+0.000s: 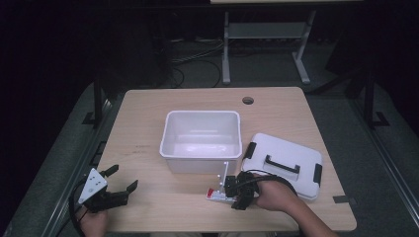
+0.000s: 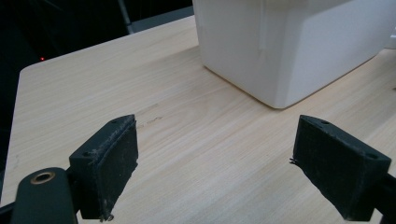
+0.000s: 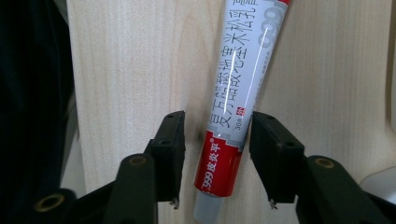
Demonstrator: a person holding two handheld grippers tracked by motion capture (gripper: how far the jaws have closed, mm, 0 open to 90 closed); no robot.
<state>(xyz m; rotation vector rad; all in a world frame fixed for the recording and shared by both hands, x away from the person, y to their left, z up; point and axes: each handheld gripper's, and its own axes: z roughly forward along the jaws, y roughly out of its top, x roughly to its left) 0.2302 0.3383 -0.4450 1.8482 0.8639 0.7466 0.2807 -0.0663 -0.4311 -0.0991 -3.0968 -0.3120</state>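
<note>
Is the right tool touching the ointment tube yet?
Cannot tell. In the right gripper view the right tool straddles the tube: a gap shows at one jaw, while the other sits right at the tube's edge.

A: The table (image 1: 148,133) is showing pale wood grain with a smooth, matt finish. The tub (image 1: 201,140) is looking like white plastic, slightly glossy inside.

B: The tube (image 3: 238,98) is gleaming: a glossy silver-and-red skin carrying a bright streak of light. The right gripper (image 3: 215,154) is showing matt black pads (image 3: 169,154), rough at the edges.

A: The lid (image 1: 284,165) is looking like smooth white plastic with black plastic clips.
</note>
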